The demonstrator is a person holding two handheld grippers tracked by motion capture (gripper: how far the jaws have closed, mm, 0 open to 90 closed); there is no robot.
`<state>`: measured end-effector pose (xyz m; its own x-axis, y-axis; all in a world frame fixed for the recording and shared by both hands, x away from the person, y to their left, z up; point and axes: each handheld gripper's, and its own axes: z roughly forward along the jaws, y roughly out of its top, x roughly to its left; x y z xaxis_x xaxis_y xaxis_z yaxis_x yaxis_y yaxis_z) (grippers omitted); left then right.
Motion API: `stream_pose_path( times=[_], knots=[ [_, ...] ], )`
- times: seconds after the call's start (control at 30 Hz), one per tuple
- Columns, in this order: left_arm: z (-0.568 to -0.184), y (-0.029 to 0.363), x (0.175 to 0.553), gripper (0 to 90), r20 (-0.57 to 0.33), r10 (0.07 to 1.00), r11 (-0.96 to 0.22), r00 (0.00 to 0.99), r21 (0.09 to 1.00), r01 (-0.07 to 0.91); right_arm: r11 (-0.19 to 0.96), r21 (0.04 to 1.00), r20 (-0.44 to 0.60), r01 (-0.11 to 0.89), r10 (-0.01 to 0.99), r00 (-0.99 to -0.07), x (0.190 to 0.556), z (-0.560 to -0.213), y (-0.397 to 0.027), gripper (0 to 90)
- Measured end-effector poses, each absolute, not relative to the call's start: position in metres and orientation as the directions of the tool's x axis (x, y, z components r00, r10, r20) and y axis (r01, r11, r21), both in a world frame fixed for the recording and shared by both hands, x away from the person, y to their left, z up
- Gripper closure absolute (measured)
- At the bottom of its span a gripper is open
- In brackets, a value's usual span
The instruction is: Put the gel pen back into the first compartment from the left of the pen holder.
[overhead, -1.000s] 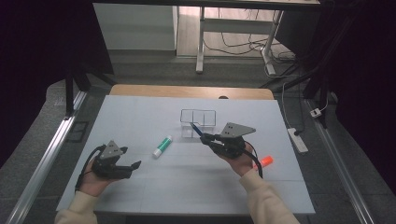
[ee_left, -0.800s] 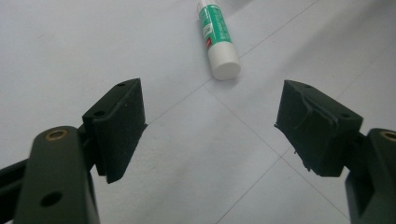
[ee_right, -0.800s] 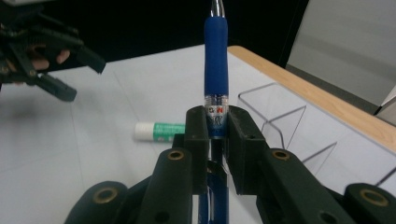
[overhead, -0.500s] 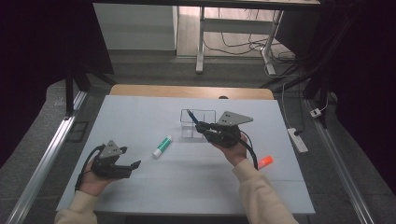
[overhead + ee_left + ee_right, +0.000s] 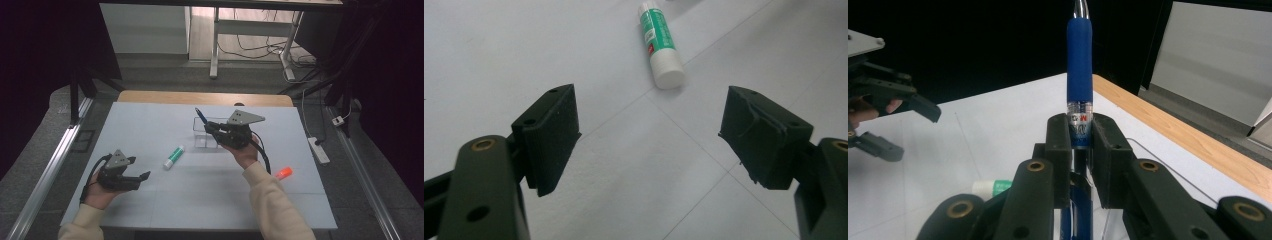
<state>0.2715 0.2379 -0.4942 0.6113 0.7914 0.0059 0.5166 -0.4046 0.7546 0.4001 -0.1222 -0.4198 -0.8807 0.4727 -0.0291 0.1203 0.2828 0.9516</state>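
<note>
High view, desk (image 5: 150, 125): one white desk, carries everything; wood edge at the far side.
Clear box (image 5: 206, 134): one, see-through, open top, sits mid-desk toward the far edge, likely the drop spot for the loose items.
Right claw (image 5: 206, 125): one, lifted just above the box, clenched on the blue pen; held up off the desk so the pen can clear the box wall, my guess.
Left claw (image 5: 142, 178): one, parked low at the near-left of the desk, released, nothing between the pads; looks like it waits its turn.
Left claw, own view (image 5: 649, 135): jaws stand wide apart, bare desk between them, glue stick ahead.
Blue pen (image 5: 1079, 75): one, gripped at the clear barrel section just under the blue rubber grip, sticks out past the pads, silver tip away from the claw; in the high view (image 5: 200, 114) it slants up over the box's far-left corner.
Pen hold reason: pinched mid-barrel so it stays straight between the pads, probably for tipping into the box.
Glue stick (image 5: 173, 156): one, green and white, lies flat on the desk between the two claws, apart from the box, untouched.
Orange marker (image 5: 283, 173): one, small, lies near the right edge of the desk, well apart from the rest; exact kind hard to tell.
Count: 1 desk, 1 box, 2 claws, 1 pen, 1 glue stick, 1 orange item.
</note>
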Motion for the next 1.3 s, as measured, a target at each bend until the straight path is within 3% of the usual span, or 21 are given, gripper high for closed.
stream_pose_path(
  times=[1.3],
  knots=[
    [-0.502,0.236,0.277,23.1,0.008,0.775,-0.436,0.632,0.731,0.525,0.223,0.965,-0.002,0.136,0.527,-0.850,0.459,-0.432,-0.078,77.8]
  ],
)
